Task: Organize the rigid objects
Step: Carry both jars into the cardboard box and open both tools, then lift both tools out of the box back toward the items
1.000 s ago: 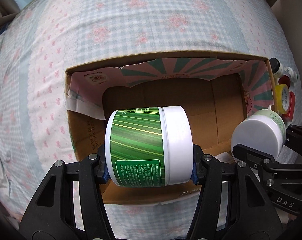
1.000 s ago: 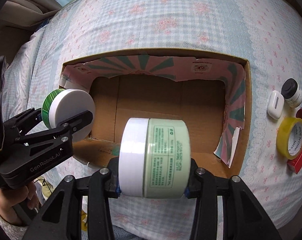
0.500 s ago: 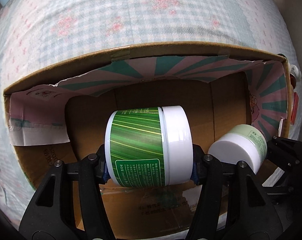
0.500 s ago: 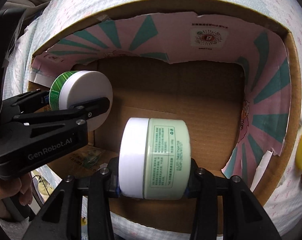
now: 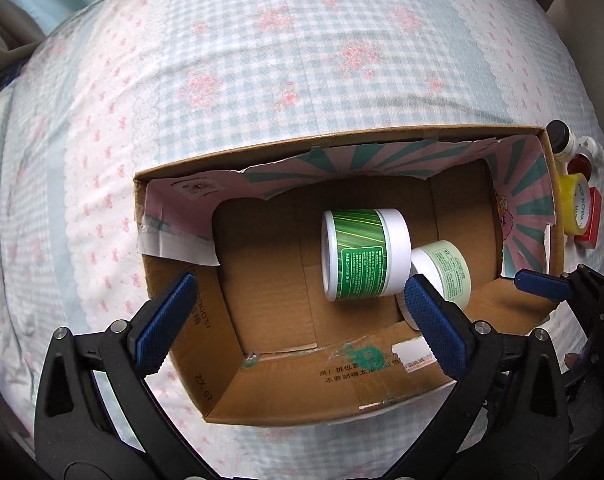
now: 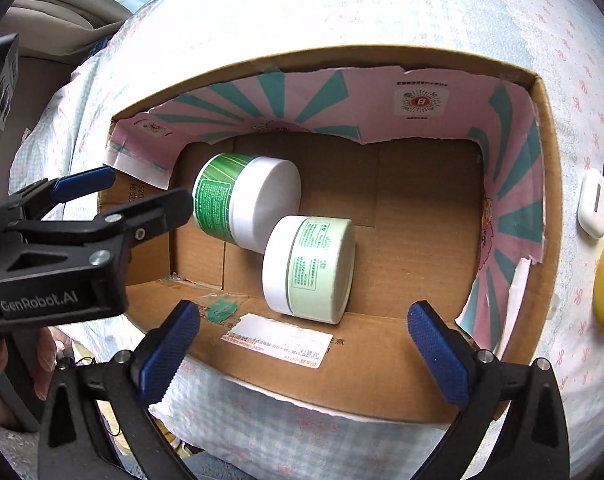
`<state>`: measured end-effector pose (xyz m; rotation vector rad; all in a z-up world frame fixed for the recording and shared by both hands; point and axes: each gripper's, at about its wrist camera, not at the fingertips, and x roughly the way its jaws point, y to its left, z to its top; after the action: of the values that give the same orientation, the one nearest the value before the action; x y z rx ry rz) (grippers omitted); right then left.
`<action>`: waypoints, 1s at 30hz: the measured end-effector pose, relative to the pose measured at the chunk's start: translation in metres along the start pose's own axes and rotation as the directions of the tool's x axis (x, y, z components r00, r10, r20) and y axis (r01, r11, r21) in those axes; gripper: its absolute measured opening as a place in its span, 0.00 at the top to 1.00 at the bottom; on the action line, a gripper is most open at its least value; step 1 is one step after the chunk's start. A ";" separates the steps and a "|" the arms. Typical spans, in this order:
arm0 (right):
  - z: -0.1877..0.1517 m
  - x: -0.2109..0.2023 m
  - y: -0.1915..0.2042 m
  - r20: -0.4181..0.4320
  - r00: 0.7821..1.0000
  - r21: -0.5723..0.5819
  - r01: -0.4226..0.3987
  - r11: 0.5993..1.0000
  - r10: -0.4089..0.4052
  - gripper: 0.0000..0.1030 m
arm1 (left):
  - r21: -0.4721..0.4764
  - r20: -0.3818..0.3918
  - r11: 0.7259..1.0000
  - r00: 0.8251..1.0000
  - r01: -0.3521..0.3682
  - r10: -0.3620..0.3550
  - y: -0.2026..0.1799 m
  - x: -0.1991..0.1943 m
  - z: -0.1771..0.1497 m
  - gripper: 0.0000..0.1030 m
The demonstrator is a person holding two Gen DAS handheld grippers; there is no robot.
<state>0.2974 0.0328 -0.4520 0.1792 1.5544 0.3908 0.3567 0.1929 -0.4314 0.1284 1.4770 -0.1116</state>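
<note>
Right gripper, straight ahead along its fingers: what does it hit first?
Probably the pale green jar, lying on its side in the cardboard box. The right gripper has its jaws opening with nothing between them. Depth is unclear; it might meet the box's near wall instead.

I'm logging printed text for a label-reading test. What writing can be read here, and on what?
"GenRobot.AI": side of the left gripper.
"MADE IN CHINA", partly cut off: inside the yellow tape roll.
Jar labels, white sticker, code print on the cardboard box: too small to read.

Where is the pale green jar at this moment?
In the right wrist view, the pale green jar lies on its side in the cardboard box, near the front wall, touching the dark green jar to its left.
</note>
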 end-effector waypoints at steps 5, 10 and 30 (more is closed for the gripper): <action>-0.003 -0.028 0.001 0.034 0.999 -0.015 0.041 0.999 -0.041 0.00 | 0.001 0.052 1.000 0.998 -0.020 0.020 0.000 -0.031 -0.008 0.00; -0.014 -0.060 0.016 0.089 0.993 -0.054 0.083 0.995 -0.078 0.00 | -0.014 0.123 1.000 0.992 -0.017 0.019 0.004 -0.074 -0.030 0.00; -0.129 -0.203 0.008 0.349 0.902 0.143 0.216 0.966 -0.254 0.00 | 0.144 0.380 0.989 0.921 0.034 -0.087 -0.063 -0.219 -0.136 0.00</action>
<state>0.1748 -0.0486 -0.2615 0.1310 1.2091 0.0783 0.1932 0.1509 -0.2270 0.1602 1.0784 -0.2729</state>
